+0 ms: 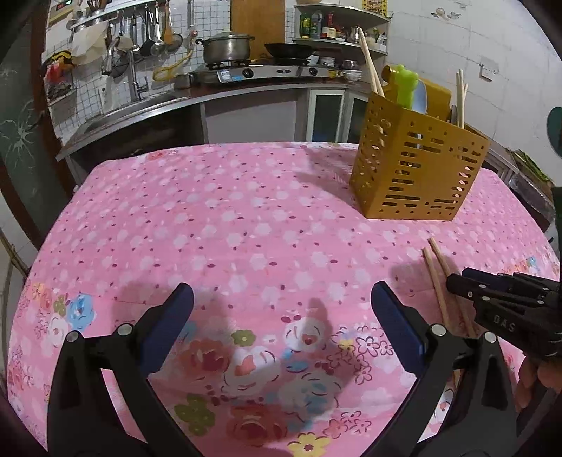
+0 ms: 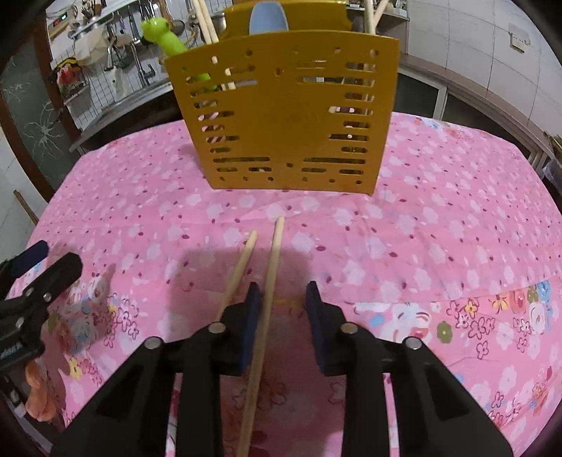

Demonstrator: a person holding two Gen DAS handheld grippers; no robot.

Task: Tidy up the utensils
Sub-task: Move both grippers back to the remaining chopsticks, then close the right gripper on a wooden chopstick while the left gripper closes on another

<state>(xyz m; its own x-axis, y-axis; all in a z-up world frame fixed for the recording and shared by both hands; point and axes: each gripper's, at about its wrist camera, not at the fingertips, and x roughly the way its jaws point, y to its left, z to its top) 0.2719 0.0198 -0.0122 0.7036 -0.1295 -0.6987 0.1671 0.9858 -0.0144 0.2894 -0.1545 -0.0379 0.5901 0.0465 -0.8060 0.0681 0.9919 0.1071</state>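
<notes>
On the counter point(image 2: 439, 246), under its pink floral cloth, 2 wooden chopsticks point(image 2: 270, 267) lie side by side just in front of the yellow utensil holder point(image 2: 288, 116), tips towards it. My right gripper point(image 2: 282, 298) is low over them with its jaws at a medium gap, closed on nothing: 1 chopstick runs between the pads, close against the left pad, while the other lies just outside that pad. To do this step well, I judge that I should shift slightly left so both sticks fall inside the jaws, then close squarely across them, so they lift as a pair without scissoring. My left gripper point(image 1: 281, 306) hovers over bare cloth, jaws wide and empty. The slotted holder stands upright and already contains several chopsticks point(image 2: 205, 21), a green-handled utensil point(image 2: 165, 35) and a pale blue utensil point(image 2: 268, 19); which compartment each occupies I cannot tell.
</notes>
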